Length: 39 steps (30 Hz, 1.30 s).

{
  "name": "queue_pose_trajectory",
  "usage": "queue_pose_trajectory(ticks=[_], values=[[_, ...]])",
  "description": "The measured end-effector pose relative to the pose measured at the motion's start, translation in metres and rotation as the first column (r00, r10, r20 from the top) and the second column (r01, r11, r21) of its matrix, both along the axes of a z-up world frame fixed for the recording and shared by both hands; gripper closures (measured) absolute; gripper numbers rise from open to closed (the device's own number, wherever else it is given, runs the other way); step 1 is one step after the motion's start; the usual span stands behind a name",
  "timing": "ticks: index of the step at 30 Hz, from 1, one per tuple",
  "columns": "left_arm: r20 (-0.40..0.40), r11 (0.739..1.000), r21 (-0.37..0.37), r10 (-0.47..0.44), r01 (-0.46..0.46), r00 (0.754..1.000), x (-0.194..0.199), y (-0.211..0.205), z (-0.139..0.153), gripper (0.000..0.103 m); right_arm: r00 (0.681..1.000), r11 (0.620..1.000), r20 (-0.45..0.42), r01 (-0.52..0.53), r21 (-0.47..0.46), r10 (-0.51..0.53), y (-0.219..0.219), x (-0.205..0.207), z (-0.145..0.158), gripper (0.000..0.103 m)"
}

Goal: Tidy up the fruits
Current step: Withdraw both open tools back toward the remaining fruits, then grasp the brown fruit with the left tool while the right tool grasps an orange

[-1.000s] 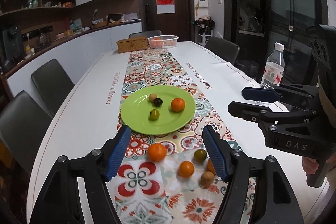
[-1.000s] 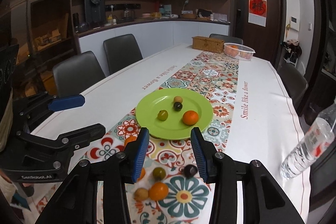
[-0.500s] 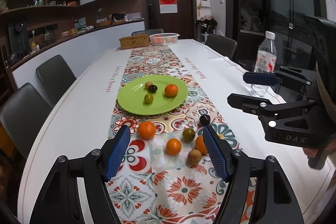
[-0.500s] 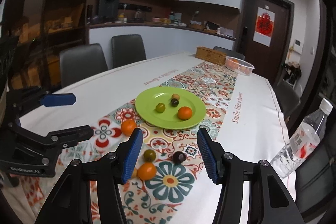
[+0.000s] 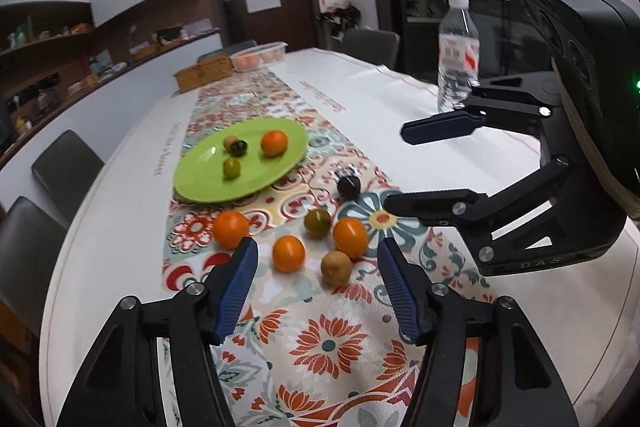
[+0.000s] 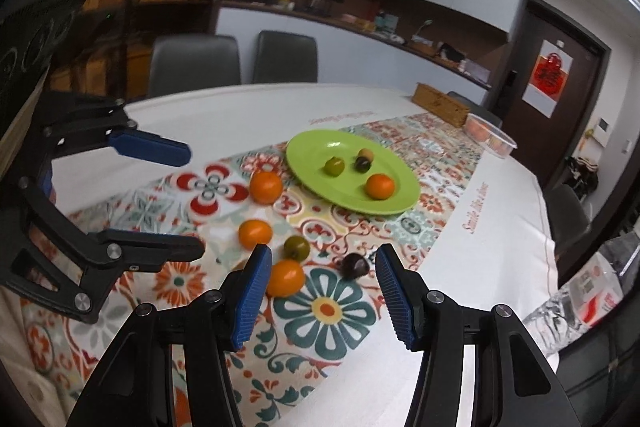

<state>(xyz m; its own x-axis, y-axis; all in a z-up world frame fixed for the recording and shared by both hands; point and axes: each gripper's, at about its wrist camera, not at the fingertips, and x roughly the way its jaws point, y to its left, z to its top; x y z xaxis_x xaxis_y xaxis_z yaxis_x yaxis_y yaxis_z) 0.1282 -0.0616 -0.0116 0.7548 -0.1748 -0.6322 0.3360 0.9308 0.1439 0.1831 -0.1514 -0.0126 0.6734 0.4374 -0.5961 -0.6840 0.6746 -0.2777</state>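
Left wrist view: left gripper [image 5: 316, 259] jaws closing, empty, orange [image 5: 288, 253] and brown fruit [image 5: 336, 268] just ahead between them; right gripper [image 6: 322, 269] jaws open, empty.

A: Where's the dark plum [image 6: 355, 265]?
B: On the runner [image 6: 332, 311], near the table's [image 6: 480, 247] right edge, between the right gripper's [image 6: 320, 291] parted, empty jaws.
A: The green plate [image 6: 316, 153]?
B: Farther along the runner, well apart.

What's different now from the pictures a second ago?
Both grippers have come down closer to the loose fruit. The left gripper, jaws closing, frames an orange untouched; the right gripper stands wider, holding nothing. The green plate and fruit stayed put.
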Motion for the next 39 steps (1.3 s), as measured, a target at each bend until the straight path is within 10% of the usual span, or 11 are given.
queue_pose_trajectory(ticks=[39], values=[[-0.214, 0.994, -0.064, -0.096, 0.084, 0.972, 0.055, 0.004, -0.064, 0.077, 0.959, 0.981, -0.236, -0.178, -0.071, 0.157, 0.027, 0.054, -0.071, 0.054]])
